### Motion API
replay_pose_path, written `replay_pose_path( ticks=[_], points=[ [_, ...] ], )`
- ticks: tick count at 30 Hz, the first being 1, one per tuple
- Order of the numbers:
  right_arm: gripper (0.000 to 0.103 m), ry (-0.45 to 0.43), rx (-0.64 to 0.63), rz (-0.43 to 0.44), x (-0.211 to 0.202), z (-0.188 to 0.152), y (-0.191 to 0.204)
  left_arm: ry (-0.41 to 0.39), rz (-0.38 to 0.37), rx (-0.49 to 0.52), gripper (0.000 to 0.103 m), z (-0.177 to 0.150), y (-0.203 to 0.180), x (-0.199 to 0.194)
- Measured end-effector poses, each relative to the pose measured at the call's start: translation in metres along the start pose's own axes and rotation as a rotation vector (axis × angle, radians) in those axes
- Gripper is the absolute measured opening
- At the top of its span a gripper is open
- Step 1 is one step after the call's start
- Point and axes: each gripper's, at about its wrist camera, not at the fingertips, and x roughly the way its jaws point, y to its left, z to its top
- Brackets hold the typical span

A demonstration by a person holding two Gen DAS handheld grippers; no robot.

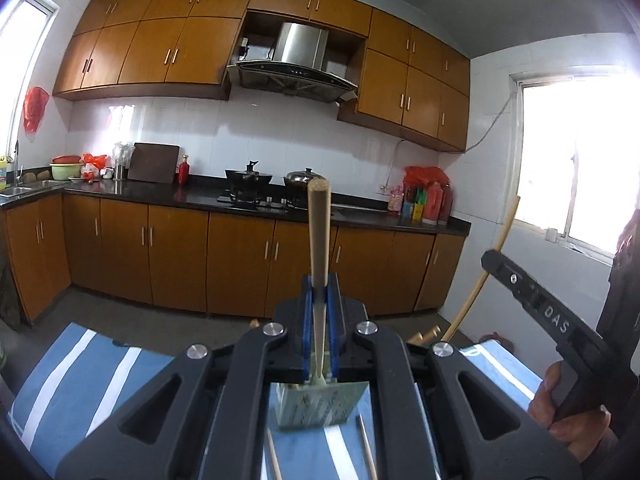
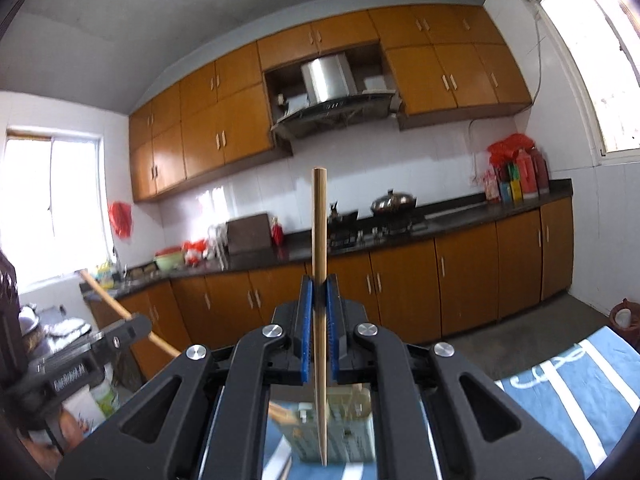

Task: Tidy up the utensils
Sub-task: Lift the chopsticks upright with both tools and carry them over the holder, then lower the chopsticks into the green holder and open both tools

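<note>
While both claws point out across the kitchen, the left gripper (image 1: 319,288) pinches a wooden chopstick (image 1: 319,236) between its blue pads (image 1: 307,312), the stick rising upright past its tips; the right gripper (image 2: 319,292) clamps a second chopstick (image 2: 319,224) likewise (thinner-looking); below each claw lies a pale utensil box (image 1: 316,404) on a blue striped cloth (image 1: 92,376).

Two hand-held grippers, left gripper (image 1: 319,292) and right gripper (image 2: 319,292), each clamp one wooden chopstick (image 1: 319,232). Beneath them sits one pale green utensil holder (image 1: 320,404) on one blue striped cloth (image 1: 80,376), with two loose chopsticks (image 1: 366,444) beside it.
</note>
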Motion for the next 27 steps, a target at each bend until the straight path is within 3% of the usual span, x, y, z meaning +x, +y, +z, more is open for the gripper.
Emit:
replay_pose_path(
  ticks=[10, 15, 24, 26, 27],
  points=[
    [0.007, -0.065, -0.013, -0.069, 0.055, -0.012, 0.002, 0.056, 0.03, 0.012, 0.008, -0.015, 0.006, 0.049],
    [0.007, -0.015, -0.017, -0.095, 0.08, -0.038, -0.003, 0.078, 0.028, 0.008, 0.008, -0.024, 0.015, 0.07],
    [0.008, 0.074, -0.002, -0.082, 0.074, -0.06, -0.009, 0.098, 0.036, 0.008, 0.008, -0.034, 0.019, 0.09],
    [0.011, 0.083, -0.006, -0.076, 0.071, -0.059, -0.008, 0.101, 0.038, 0.003, 0.008, -0.034, 0.019, 0.088],
    [0.019, 0.085, -0.007, -0.072, 0.067, -0.058, -0.008, 0.1, 0.039, 0.002, 0.008, -0.034, 0.017, 0.087]
  ],
)
